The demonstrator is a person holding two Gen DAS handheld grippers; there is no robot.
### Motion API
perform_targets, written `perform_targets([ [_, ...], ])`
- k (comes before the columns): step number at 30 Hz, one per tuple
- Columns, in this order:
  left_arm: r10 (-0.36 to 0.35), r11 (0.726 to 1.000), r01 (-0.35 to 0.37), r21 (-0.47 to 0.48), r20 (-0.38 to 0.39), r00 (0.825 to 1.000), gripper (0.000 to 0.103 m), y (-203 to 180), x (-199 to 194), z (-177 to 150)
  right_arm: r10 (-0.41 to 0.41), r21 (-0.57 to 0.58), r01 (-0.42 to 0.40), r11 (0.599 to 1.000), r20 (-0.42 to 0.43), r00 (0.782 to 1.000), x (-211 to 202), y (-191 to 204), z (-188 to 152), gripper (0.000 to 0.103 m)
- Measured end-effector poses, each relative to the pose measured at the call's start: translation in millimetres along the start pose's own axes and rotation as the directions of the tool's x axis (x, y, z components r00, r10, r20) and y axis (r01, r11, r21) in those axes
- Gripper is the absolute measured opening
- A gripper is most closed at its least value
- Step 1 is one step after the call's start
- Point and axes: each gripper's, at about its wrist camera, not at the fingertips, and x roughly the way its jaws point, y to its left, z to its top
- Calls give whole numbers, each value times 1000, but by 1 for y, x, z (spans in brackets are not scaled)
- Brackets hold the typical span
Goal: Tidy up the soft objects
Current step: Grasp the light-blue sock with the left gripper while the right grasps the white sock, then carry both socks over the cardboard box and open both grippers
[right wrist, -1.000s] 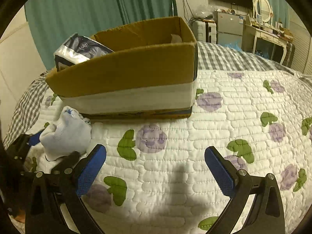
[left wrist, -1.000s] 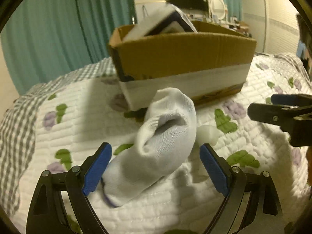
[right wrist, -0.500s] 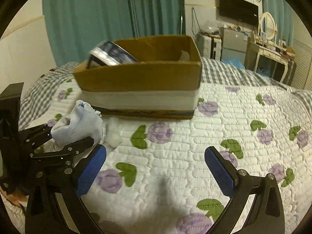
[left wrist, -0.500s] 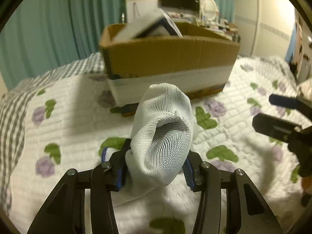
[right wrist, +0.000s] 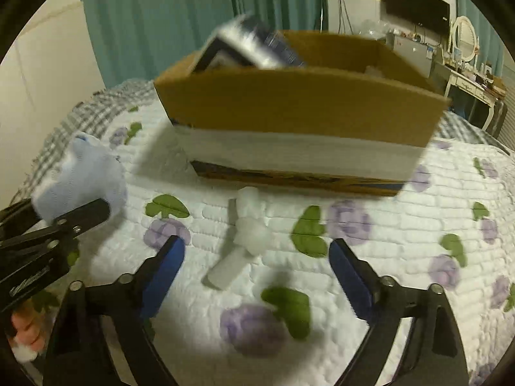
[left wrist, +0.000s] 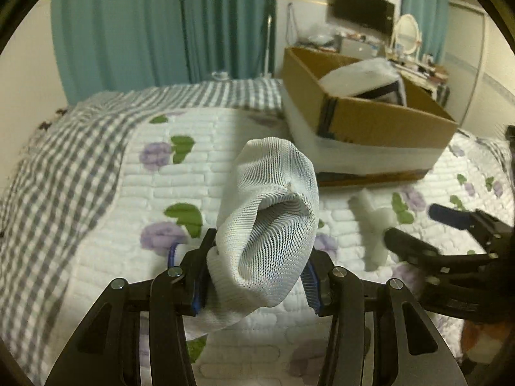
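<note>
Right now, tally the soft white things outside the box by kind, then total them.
Sock, held in the left gripper: 1
Small white knotted piece on the quilt, ahead of the right gripper: 1
Total: 2

One white sock point(left wrist: 267, 225); one knotted white roll point(right wrist: 248, 234); one cardboard box point(right wrist: 299, 109); one packet point(right wrist: 248, 45) inside; two grippers.

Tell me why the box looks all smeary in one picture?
Right wrist view: motion blur smears the cardboard box and the small white bundle; left wrist view: the white sock in the left hand-held gripper stays sharp, edges curve from the fisheye.
</note>
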Motion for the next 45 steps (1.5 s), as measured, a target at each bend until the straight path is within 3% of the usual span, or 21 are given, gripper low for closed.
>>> perform_targets([
  [5,11,1000,-11,6,-26,1000,46,0,12,2,-30,-1,30,1000,-40,999,27,8,6,72],
  [8,13,1000,-13,3,-37,999,46,2,21,3,-42,-15,41,999,-62,997,40,11,6,53],
  [10,20,1000,-19,10,-40,999,46,2,21,3,-62,-28,60,998,-55,997,43,13,5,32],
  [11,15,1000,-15,15,-39,999,46,1,21,2,-67,-29,66,997,-43,997,42,14,5,29],
  [21,-34,999,33,-8,-36,999,46,-2,2,-9,-10,7,10,1000,50,999,-11,3,3,28],
  [25,3,1000,-4,28,26,1000,46,-12,-16,-7,34,38,-36,999,61,998,-40,-4,-11,28],
  [29,3,1000,-4,18,52,999,46,-24,-40,-9,31,4,-31,1000,85,996,-70,-8,-21,28],
  [33,-49,998,46,40,87,995,46,-33,-63,-12,47,-2,-47,999,127,991,-104,-10,-22,28],
  [37,-87,995,82,49,97,992,46,-45,-87,-5,54,-7,-54,999,195,979,-144,-14,-5,28],
  [45,-141,987,120,103,219,965,46,-65,-138,45,92,-54,-79,995,306,947,-205,-27,47,28],
])
